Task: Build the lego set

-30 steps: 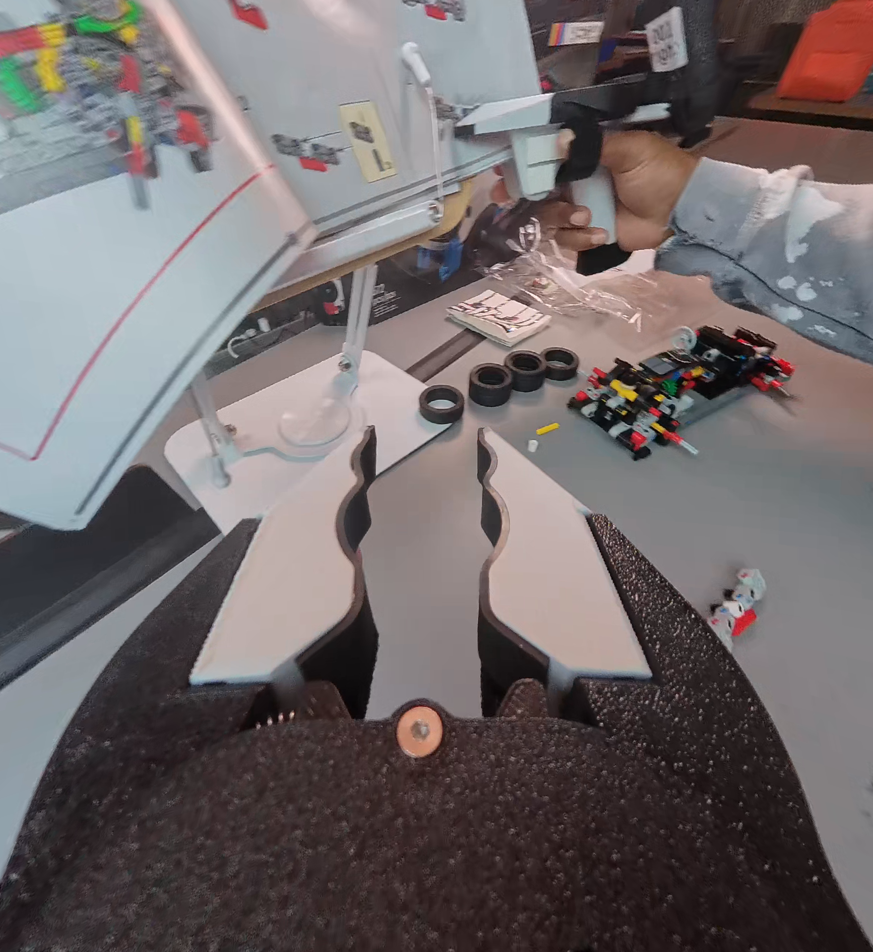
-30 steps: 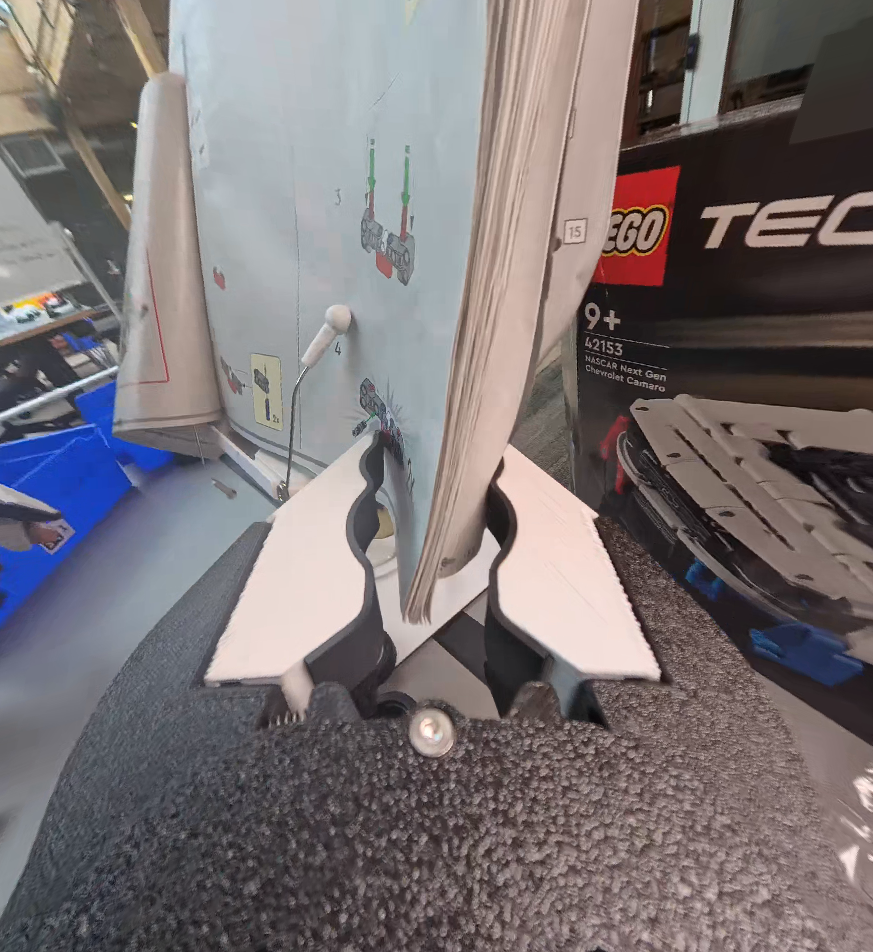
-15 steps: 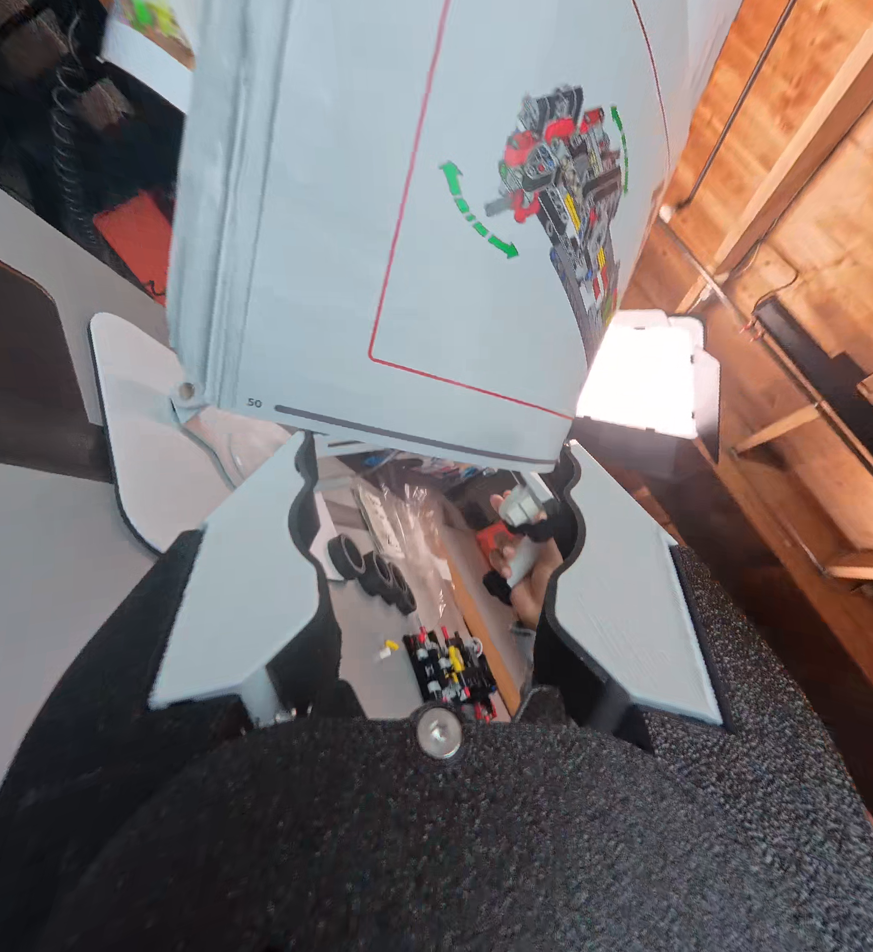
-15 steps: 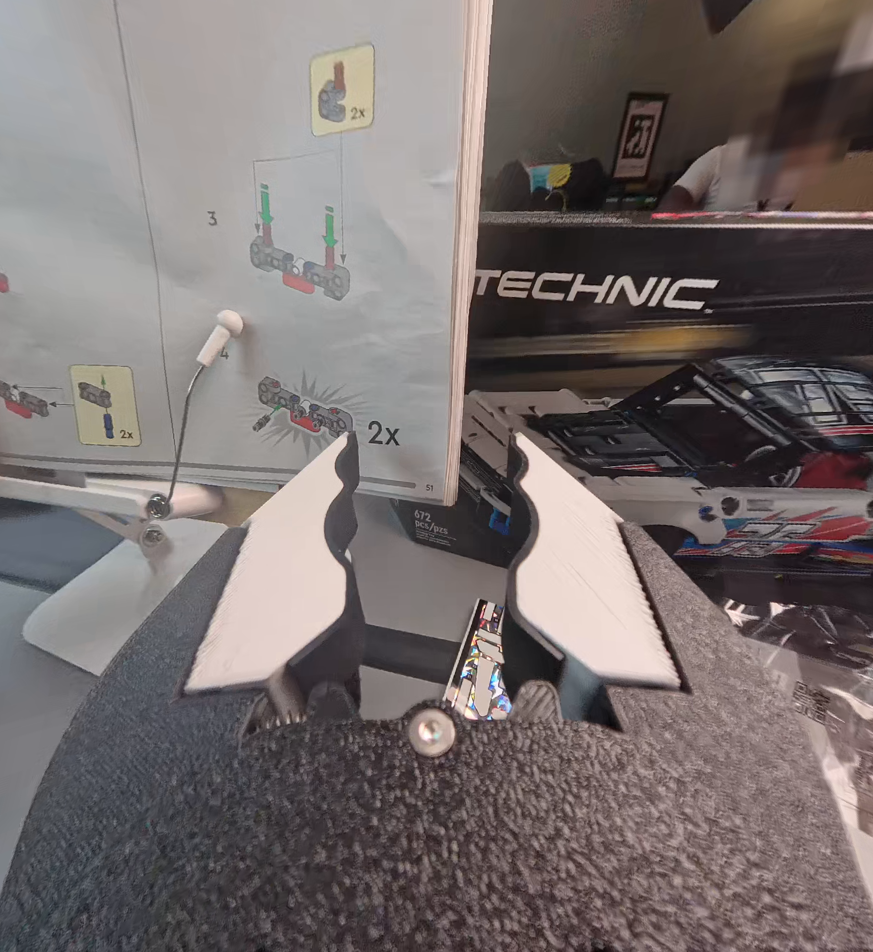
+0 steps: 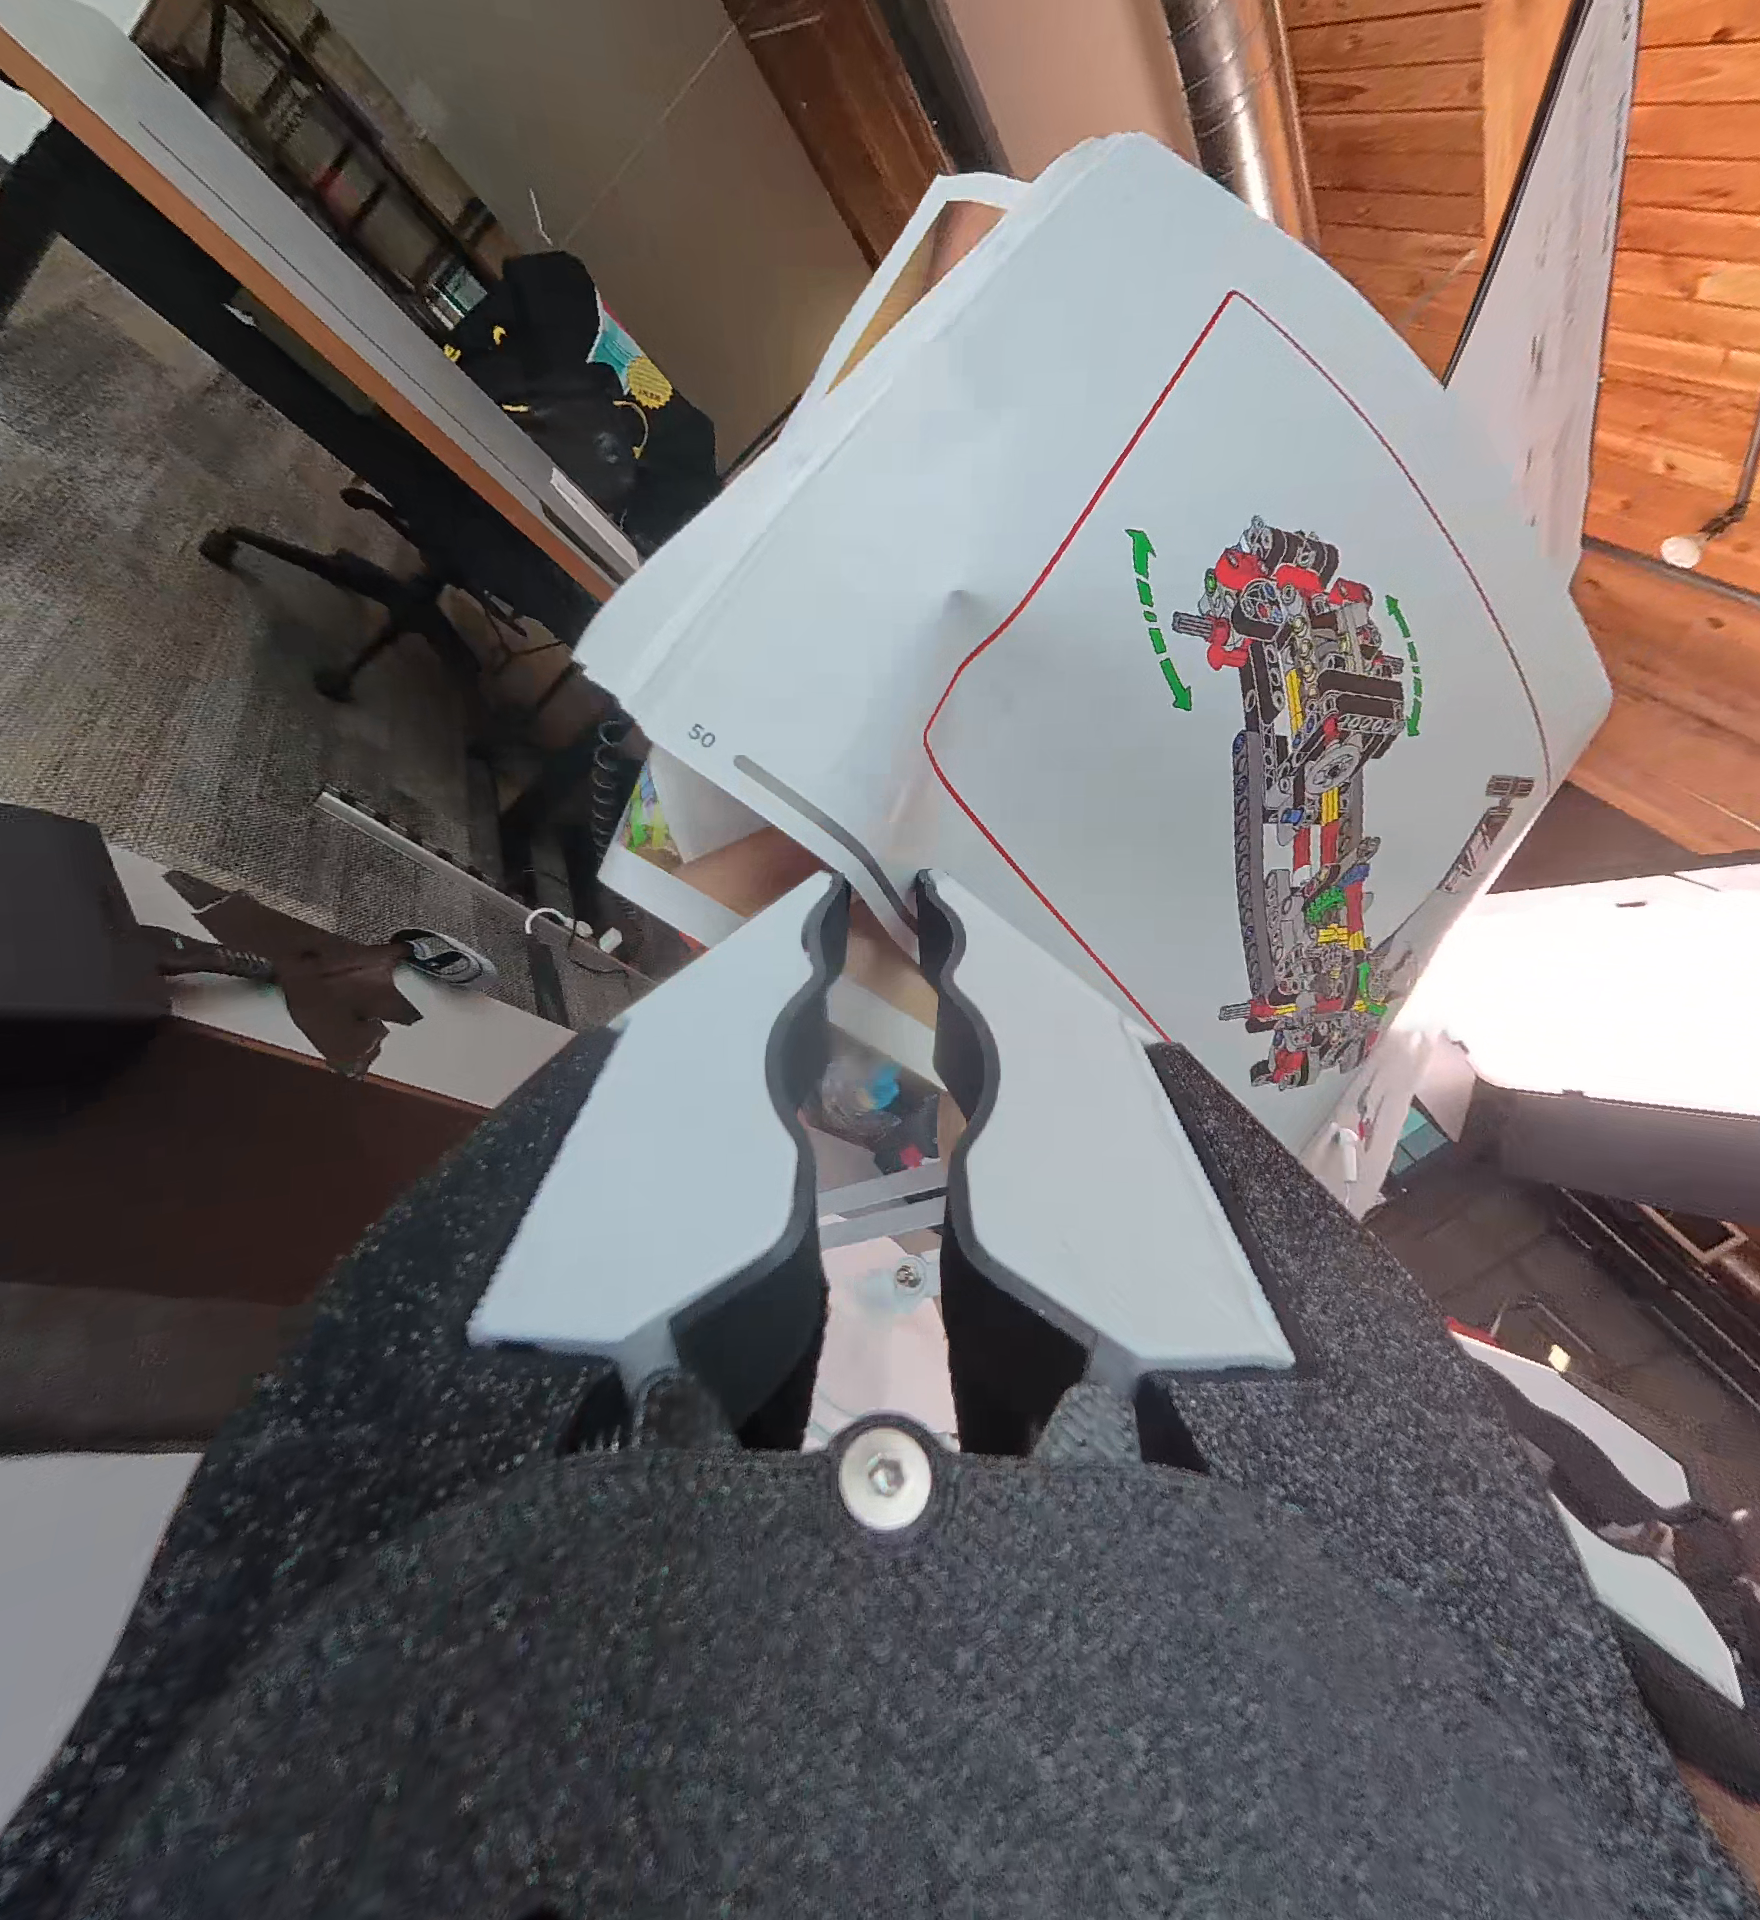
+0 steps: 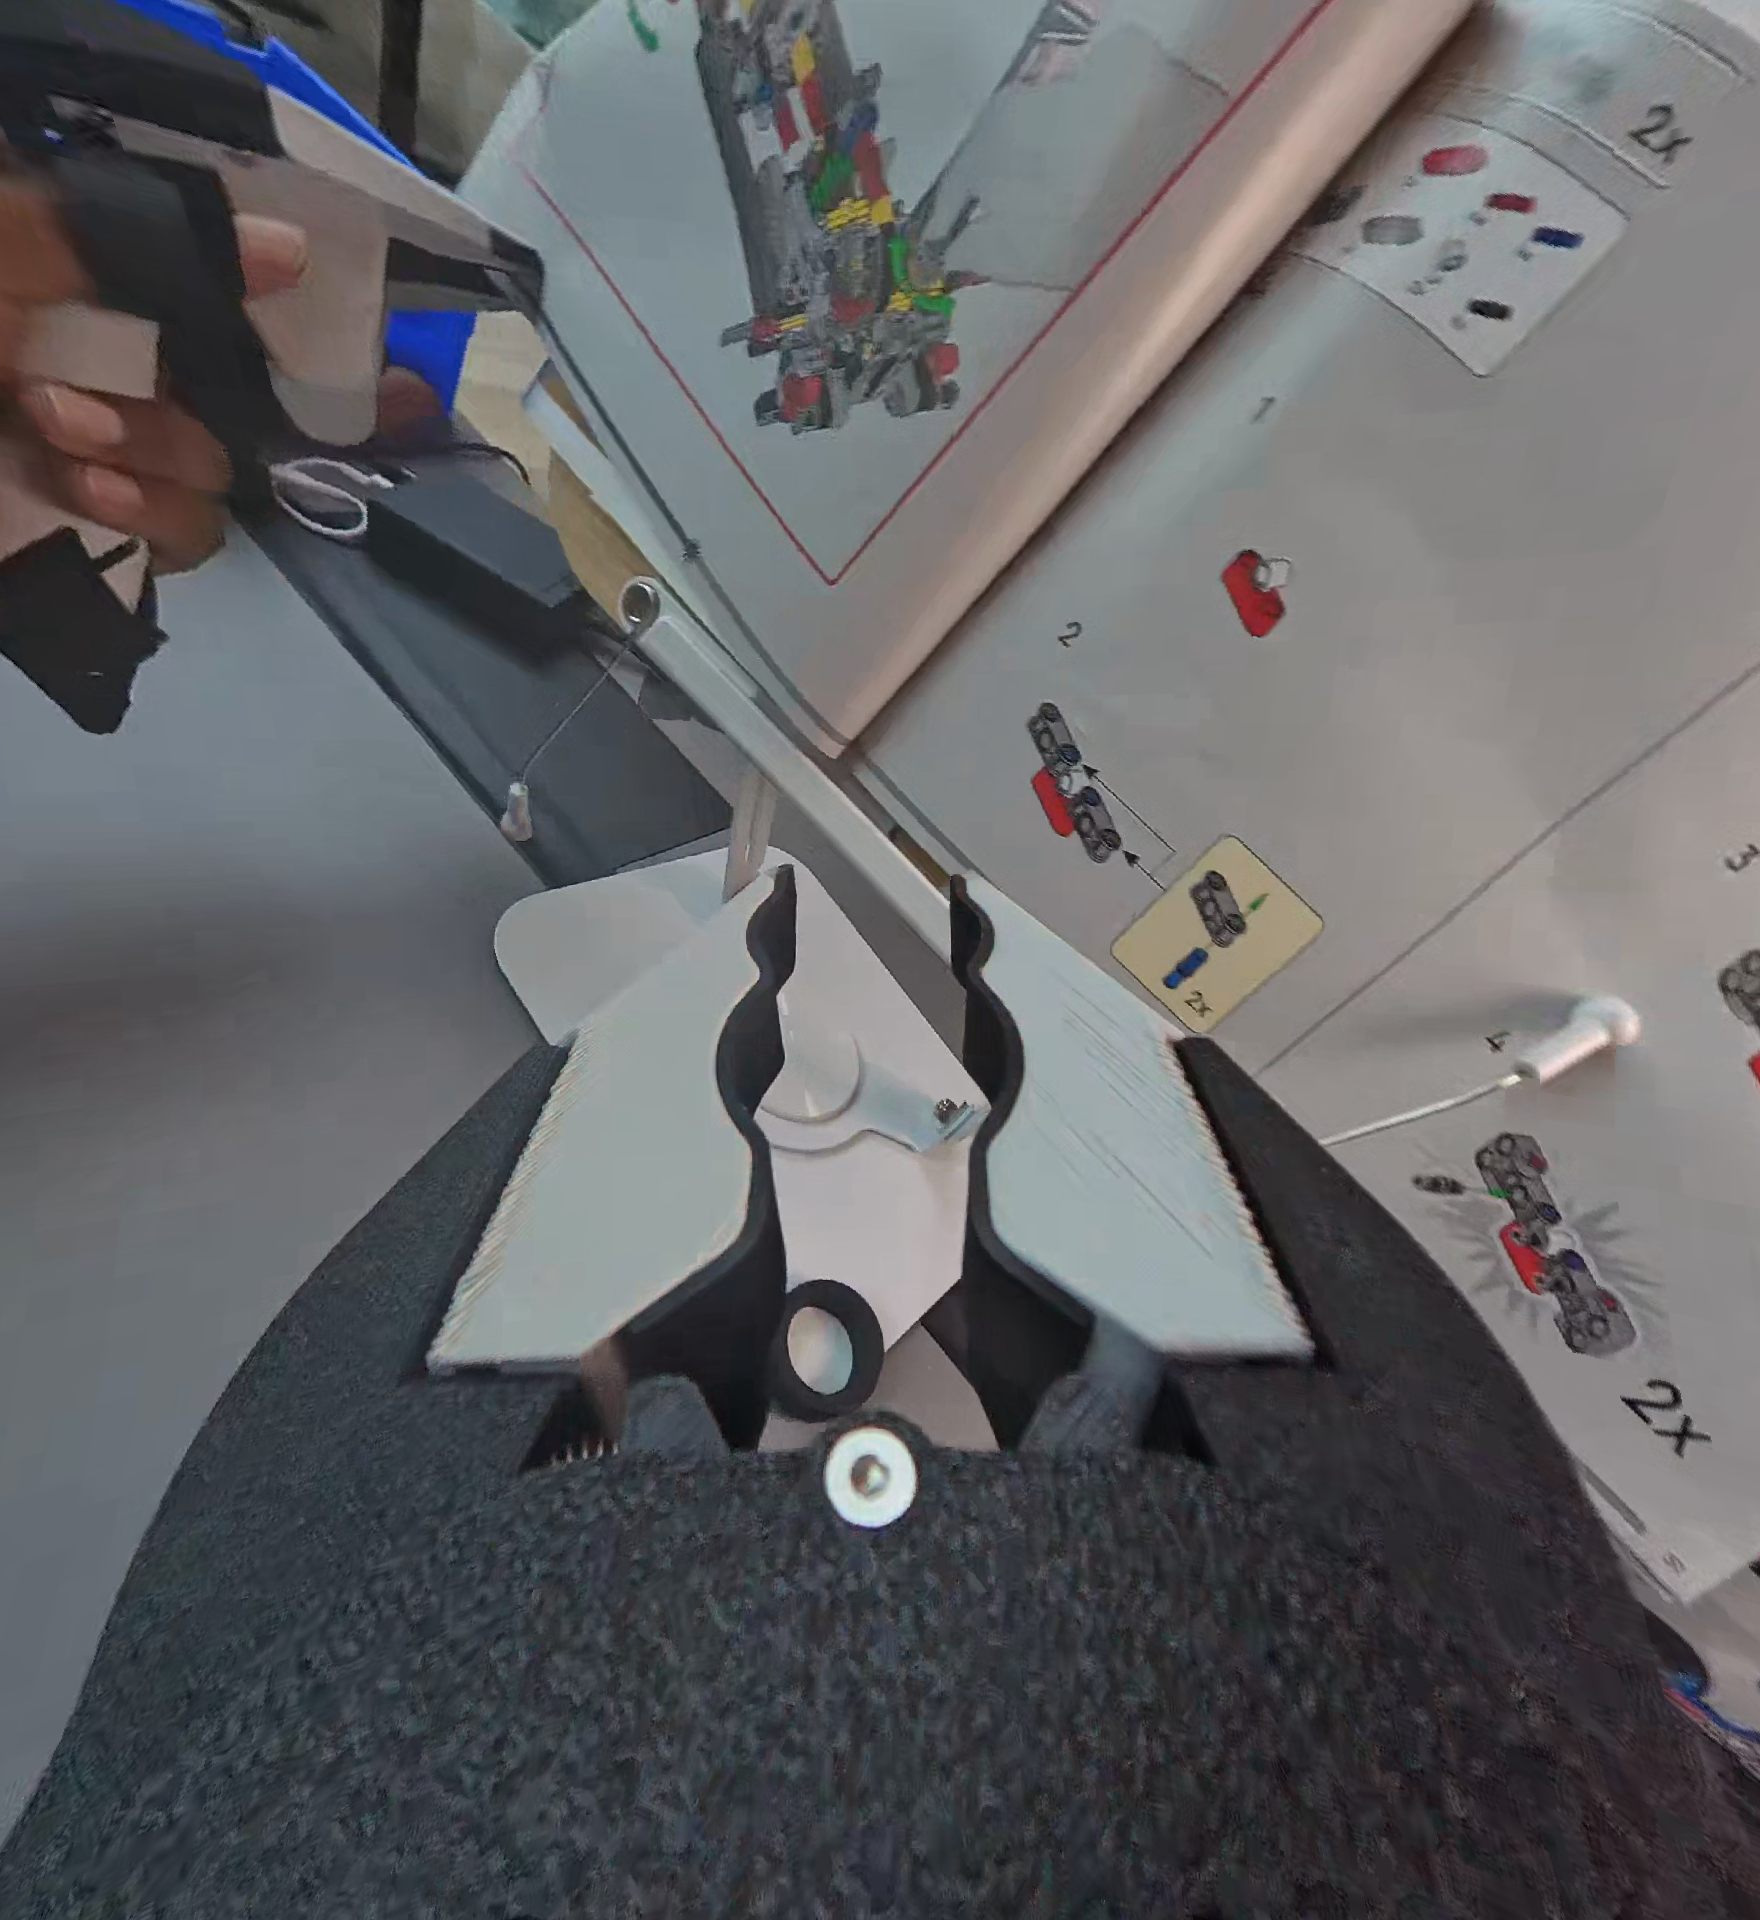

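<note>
The instruction booklet (image 5: 1115,623) stands open on a white stand. My left gripper (image 5: 878,883) is shut on the bottom edge of its left page, next to the page number. The right wrist view shows the same booklet (image 6: 1375,727), with the left gripper (image 6: 512,270) at the page's edge, held by a hand (image 6: 24,395). My right gripper (image 6: 871,894) is open and empty, pointing at the stand's foot (image 6: 585,935) below the booklet. A black tyre (image 6: 865,1345) lies near the foot, seen between the finger bases.
A wire page clip (image 6: 1572,1029) rests on the right page. The grey table (image 6: 180,1039) stretches to the left of the stand. A black box (image 5: 3,935) and a bright light panel (image 5: 1634,987) flank the booklet in the left wrist view. Across from one pair of fingers to the other is roughly 25 cm.
My left gripper rose from the table to the left page and closed on its bottom edge. My right gripper left the right page's edge and swung down toward the stand's foot.
</note>
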A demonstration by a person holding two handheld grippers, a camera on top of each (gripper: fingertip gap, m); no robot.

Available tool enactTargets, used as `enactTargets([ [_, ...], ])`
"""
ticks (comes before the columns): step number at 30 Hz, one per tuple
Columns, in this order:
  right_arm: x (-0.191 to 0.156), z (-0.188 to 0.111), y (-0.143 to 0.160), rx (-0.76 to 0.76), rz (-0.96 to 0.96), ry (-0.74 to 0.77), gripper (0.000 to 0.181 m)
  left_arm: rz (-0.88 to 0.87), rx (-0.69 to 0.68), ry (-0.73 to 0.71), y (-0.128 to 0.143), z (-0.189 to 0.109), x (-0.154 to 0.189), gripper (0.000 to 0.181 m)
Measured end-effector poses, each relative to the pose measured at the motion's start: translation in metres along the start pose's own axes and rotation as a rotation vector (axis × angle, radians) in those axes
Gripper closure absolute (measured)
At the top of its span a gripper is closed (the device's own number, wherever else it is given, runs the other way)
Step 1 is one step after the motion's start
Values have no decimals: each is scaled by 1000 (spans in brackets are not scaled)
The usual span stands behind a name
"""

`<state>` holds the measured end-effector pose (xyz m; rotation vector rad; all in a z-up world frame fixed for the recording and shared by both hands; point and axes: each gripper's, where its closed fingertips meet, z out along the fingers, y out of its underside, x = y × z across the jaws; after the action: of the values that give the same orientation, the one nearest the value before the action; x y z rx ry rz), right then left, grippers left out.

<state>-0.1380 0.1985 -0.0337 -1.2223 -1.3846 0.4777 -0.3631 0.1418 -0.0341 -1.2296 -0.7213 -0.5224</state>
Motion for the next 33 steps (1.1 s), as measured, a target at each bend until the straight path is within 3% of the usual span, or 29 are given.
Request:
enactTargets([
  [3,-33,19,-7,7,-240,-3,154,16,10,-28,3,3,-5,170],
  [9,-93,54,-20,21,-1138,16,146,39,14,-66,4,2,-9,169],
  [14,-106,92,3,-171,-1653,-93,136,41,27,-143,3,-4,-15,169],
  [15,-102,97,8,-212,-1718,-102,142,36,25,-148,5,-5,-16,170],
  [17,-105,101,2,-182,-1761,-107,179,21,20,-145,8,-7,-17,170],
  [19,-115,98,-16,-102,-1654,-124,181,27,23,-136,10,-8,-17,170],
  [23,-112,93,-57,33,-1107,-123,181,32,33,-111,14,-9,-17,169],
  [26,-81,94,-84,107,-620,-31,181,27,46,-89,16,-9,-17,169],
  [29,-41,92,-85,130,-179,21,181,13,66,-88,16,-9,-18,170],
  [33,-40,88,-82,137,-238,89,180,-2,79,-79,17,-9,-18,170],
])
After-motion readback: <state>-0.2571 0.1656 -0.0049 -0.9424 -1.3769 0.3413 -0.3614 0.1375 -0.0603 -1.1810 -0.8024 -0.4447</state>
